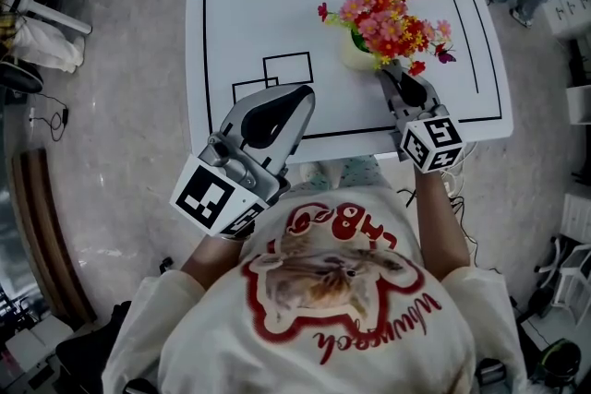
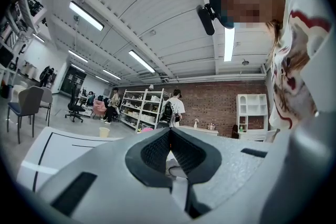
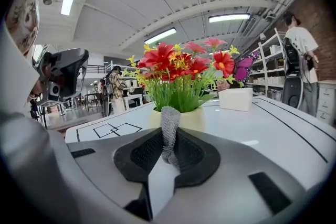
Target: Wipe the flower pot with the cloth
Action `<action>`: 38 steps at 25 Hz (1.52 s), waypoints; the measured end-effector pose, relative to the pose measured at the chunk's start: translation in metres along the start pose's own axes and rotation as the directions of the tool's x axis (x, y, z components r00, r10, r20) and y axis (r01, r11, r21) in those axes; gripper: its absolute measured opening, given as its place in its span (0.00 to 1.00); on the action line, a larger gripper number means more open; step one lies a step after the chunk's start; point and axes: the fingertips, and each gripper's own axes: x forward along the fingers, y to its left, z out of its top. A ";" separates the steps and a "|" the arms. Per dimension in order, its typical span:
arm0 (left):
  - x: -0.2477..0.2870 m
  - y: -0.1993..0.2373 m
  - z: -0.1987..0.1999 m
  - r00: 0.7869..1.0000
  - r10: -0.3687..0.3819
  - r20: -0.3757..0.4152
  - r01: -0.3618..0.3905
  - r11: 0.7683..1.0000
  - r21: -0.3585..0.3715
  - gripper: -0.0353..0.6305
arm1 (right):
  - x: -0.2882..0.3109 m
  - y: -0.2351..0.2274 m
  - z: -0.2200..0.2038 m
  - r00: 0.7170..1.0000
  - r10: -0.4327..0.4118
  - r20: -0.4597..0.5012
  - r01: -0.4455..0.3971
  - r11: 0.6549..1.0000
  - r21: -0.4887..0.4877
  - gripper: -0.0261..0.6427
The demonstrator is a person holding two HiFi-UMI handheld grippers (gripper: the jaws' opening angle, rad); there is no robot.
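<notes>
Cloth (image 3: 169, 128) between fingers (image 3: 140, 153) of right gripper (image 1: 390, 74), flower pot (image 3: 193, 119) just beyond.

— What sort of place was it?
— It looked like a lab or a workshop hall. There was a brick wall (image 2: 210, 105) at the far side, open shelves (image 2: 139, 107), office chairs (image 2: 75, 106) on wheels and long strip lights (image 2: 86, 16) on the ceiling.
— And nearer?
— A white table (image 1: 240, 14) marked with black lines.
</notes>
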 end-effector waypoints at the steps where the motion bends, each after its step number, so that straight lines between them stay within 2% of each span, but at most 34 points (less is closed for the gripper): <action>1: 0.000 0.000 0.000 1.000 0.000 0.000 0.000 1.000 -0.001 0.06 | 0.000 0.001 0.000 1.000 0.003 0.002 -0.003 1.000 0.003 0.12; 9: 0.003 0.001 -0.005 1.000 -0.004 -0.014 0.004 1.000 0.001 0.06 | 0.005 0.019 0.006 0.998 0.062 0.030 -0.063 0.998 0.023 0.12; 14: 0.005 0.004 -0.009 0.999 0.018 -0.027 -0.018 1.000 0.005 0.06 | -0.002 0.040 0.015 0.986 0.148 0.071 -0.151 0.988 0.039 0.12; 18: 0.008 0.007 -0.014 0.999 0.030 -0.043 -0.030 0.999 -0.012 0.06 | -0.025 0.065 0.037 0.960 0.256 0.111 -0.261 0.965 0.029 0.12; 22: 0.016 0.004 -0.010 0.999 0.021 -0.032 -0.021 1.000 -0.004 0.06 | -0.053 0.083 0.079 0.926 0.342 0.158 -0.343 0.939 -0.021 0.12; 25: 0.030 -0.011 -0.002 0.999 -0.029 -0.023 0.030 0.999 0.036 0.06 | -0.067 0.087 0.114 0.902 0.392 0.180 -0.383 0.920 -0.085 0.12; 28: 0.044 -0.029 0.010 0.997 -0.083 -0.008 0.084 0.993 0.087 0.06 | -0.078 0.085 0.144 0.890 0.416 0.183 -0.401 0.909 -0.116 0.12; 29: 0.048 -0.032 0.013 0.996 -0.090 -0.009 0.091 0.991 0.101 0.09 | -0.081 0.084 0.153 0.886 0.423 0.188 -0.407 0.906 -0.118 0.12; 33: 0.063 -0.042 0.021 0.992 -0.122 -0.024 0.124 0.983 0.134 0.29 | -0.092 0.084 0.179 0.858 0.476 0.190 -0.459 0.879 -0.130 0.12; 38: 0.091 -0.063 0.024 0.982 -0.182 -0.058 0.190 0.963 0.191 0.40 | -0.101 0.075 0.197 0.837 0.519 0.174 -0.496 0.853 -0.162 0.12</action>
